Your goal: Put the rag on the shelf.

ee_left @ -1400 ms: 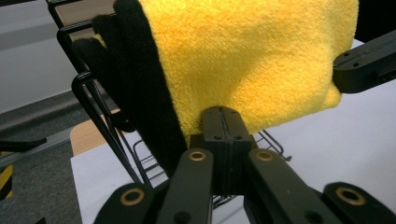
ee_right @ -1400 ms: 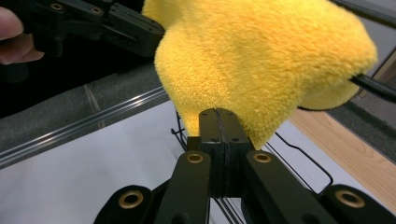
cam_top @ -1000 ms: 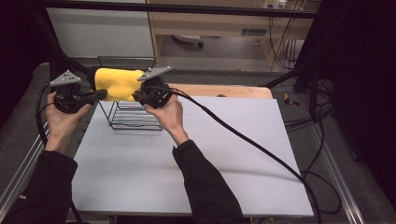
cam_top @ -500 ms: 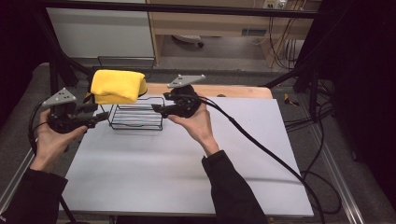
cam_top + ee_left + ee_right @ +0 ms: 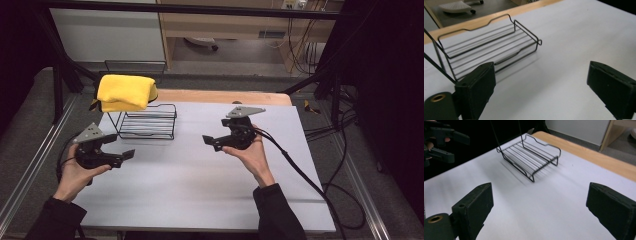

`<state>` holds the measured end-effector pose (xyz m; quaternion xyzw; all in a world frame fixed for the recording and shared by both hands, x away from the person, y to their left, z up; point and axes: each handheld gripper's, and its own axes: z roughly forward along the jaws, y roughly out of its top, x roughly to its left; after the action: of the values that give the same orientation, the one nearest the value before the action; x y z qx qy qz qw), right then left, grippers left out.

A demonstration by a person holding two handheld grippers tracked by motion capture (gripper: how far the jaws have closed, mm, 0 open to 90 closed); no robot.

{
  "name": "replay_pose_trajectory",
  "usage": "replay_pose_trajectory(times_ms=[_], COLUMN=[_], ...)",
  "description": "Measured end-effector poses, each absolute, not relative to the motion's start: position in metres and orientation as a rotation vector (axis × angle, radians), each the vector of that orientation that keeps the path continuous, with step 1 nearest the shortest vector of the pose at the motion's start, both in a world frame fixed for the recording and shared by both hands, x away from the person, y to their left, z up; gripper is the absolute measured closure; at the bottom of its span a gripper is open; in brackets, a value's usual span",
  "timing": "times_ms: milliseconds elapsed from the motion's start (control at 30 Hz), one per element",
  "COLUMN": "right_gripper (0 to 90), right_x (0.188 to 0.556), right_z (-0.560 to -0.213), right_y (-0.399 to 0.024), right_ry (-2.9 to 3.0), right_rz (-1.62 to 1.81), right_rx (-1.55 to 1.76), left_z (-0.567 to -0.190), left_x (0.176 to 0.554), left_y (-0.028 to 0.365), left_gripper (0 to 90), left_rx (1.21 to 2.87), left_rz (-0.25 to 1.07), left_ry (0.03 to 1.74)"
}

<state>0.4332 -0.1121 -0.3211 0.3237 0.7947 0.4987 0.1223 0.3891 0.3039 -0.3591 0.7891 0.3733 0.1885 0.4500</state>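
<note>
Both black two-jaw grippers are hovering over the white table top with nothing between their pads: my left gripper is sitting nearest me at the left edge and my right gripper is hanging further in, near the middle, and each has just been opening its jaws wide. Beyond the left gripper, the black wire rack is standing near the table's far left corner. On its top tier the folded yellow cloth is resting, well apart from both grippers
</note>
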Motion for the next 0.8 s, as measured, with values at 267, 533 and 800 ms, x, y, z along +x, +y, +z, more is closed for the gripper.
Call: replay_pose_trajectory(times_ms=[267,533,800], right_gripper=[2.8,0.7,0.7], right_x=[0.415,0.395,0.378], right_z=[-0.363,-0.401,-0.427], right_y=[-0.163,-0.218,-0.261], right_ry=[2.325,2.29,2.271], right_rz=[1.407,1.387,1.339], right_rx=[1.05,1.16,1.217], left_z=[-0.4,-0.423,-0.432], left_x=[0.383,0.373,0.368], left_y=[0.286,0.287,0.29], left_gripper=[4.6,6.5,7.7], left_rx=[1.975,2.015,2.022], left_rz=[0.401,0.386,0.387], left_ry=[0.962,0.952,0.947])
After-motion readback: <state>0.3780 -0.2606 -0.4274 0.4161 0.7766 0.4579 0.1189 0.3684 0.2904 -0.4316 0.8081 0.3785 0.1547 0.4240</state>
